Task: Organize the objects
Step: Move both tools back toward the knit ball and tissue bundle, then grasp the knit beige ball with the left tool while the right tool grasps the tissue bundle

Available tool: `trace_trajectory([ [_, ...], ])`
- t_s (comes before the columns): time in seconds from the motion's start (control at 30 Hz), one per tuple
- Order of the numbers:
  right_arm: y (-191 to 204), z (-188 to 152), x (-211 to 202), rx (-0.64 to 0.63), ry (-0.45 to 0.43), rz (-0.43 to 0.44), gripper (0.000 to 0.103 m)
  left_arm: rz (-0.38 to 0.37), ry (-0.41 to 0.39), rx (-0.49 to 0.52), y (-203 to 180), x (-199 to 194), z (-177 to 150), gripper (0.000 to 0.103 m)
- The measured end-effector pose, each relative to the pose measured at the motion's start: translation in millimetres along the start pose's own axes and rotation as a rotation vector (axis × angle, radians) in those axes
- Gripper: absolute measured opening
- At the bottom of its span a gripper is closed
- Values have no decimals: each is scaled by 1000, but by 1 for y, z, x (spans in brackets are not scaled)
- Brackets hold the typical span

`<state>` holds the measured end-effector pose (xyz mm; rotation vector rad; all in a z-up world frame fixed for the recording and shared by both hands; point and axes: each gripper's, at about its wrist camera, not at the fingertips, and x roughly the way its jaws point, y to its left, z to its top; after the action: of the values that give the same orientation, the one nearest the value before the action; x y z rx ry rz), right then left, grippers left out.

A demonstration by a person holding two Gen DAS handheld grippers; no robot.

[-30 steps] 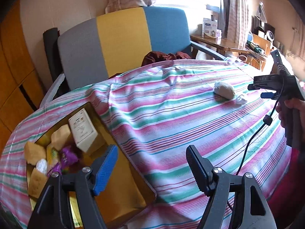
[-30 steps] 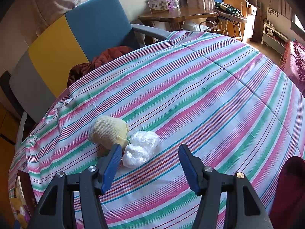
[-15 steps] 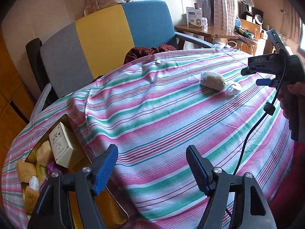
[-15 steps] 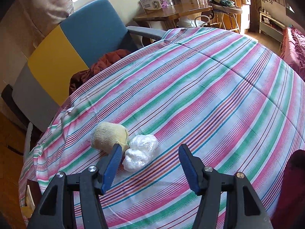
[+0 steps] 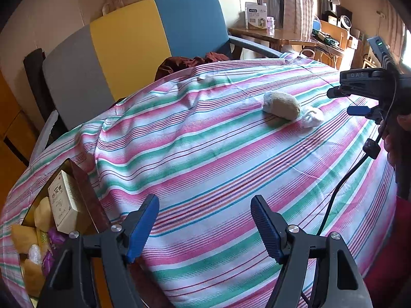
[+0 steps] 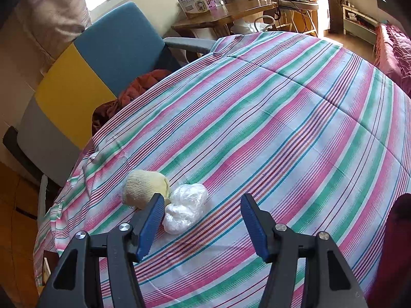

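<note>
while both hand-held grippers gape empty, the right hand-held gripper [image 6: 201, 211] finger hides part of the yellow knit bundle [image 6: 143, 188].

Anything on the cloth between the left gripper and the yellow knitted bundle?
Nothing: in the left wrist view only bare striped cloth lies between the left gripper and the yellow knitted bundle.

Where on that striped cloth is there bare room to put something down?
Bare cloth lies between the tray and the yellowish knit bundle, and right of the white plastic wad. The tray is crowded: a box and packets.
</note>
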<state>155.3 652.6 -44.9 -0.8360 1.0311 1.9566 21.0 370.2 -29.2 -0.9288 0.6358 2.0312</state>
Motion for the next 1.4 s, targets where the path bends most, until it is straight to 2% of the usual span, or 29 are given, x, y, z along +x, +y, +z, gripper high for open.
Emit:
trace_trajectory([
  [0.3,-8,2,0,45,6,11,63,-12,10,13,-9,15,11,75],
  [0.47,-15,3,0,83,5,19,63,-45,42,-25,-7,33,21,75],
  [0.6,-21,4,-1,115,2,25,63,-126,89,-124,2,54,37,74],
  [0.73,-24,4,0,142,7,35,63,-220,115,-225,5,69,61,65],
  [0.97,-34,3,2,199,14,59,63,-370,119,-290,-26,90,109,68],
  [1.1,-41,2,3,242,23,79,63,-359,109,-260,-50,107,137,69],
  [1.27,-44,2,3,266,29,94,63,-346,128,-202,-81,136,163,79],
  [1.33,-45,3,4,265,29,89,63,-340,162,-222,-88,153,169,83],
  [1.4,-45,3,6,262,37,82,63,-343,220,-234,-96,172,168,83],
])
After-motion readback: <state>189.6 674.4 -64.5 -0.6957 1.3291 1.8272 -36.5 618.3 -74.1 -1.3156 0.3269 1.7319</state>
